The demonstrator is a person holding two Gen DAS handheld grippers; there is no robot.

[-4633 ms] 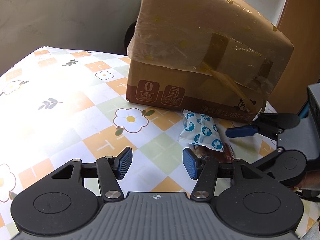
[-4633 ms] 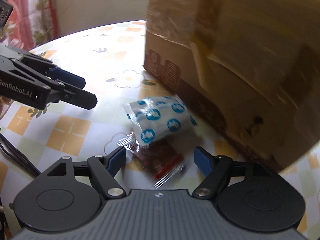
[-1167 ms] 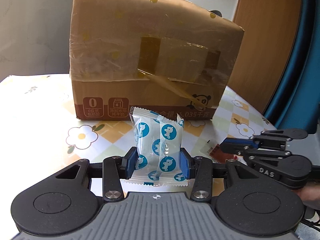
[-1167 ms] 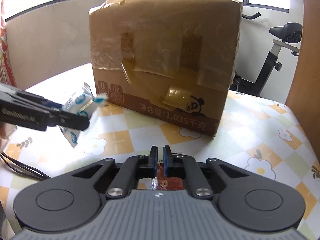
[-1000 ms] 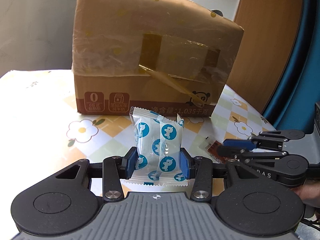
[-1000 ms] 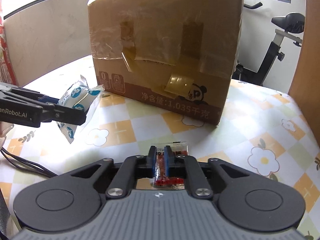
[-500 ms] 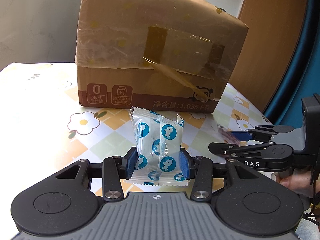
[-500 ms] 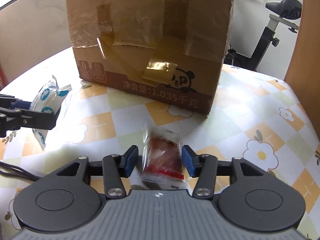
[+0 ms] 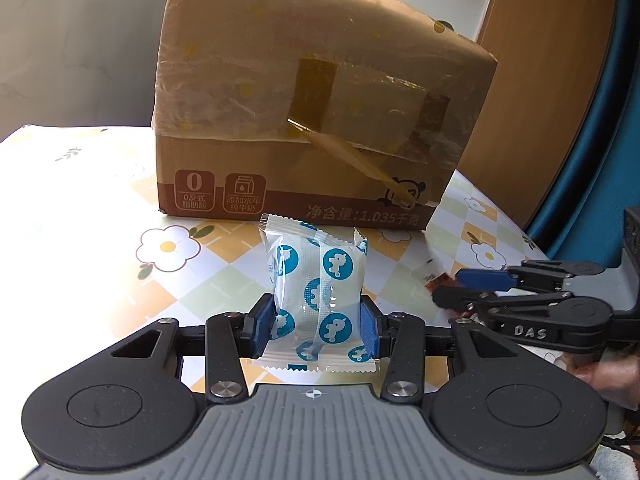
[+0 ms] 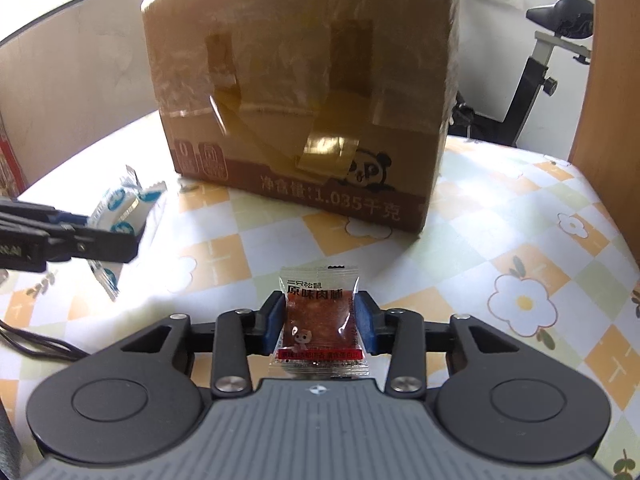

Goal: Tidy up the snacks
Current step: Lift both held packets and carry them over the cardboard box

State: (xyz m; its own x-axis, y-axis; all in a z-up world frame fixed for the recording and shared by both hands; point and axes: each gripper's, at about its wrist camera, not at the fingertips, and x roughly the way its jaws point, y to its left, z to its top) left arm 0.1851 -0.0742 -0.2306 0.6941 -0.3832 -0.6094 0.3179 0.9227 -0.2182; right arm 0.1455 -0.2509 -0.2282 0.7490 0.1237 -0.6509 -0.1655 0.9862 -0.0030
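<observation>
A: What has the left claw (image 9: pixel 316 330) got?

B: A white packet (image 9: pixel 316 292) with blue round prints, upright, pinched between its blue pads and lifted above the bench (image 9: pixel 80 216).

A: And the right claw (image 10: pixel 320 322)?

B: Clamped on a small clear packet of reddish dried meat (image 10: pixel 319 322), upright too, red strip along the bottom, raised over the checked, flowered cloth.

A: Where is the box?

B: The taped cardboard box (image 9: pixel 312 120) stands on the bench beyond both claws, panda print at its lower right corner. Neither packet touches it.

A: The two claws, how do they sit?

B: Side by side, apart. From the right camera, the white packet shows at the left edge.
</observation>
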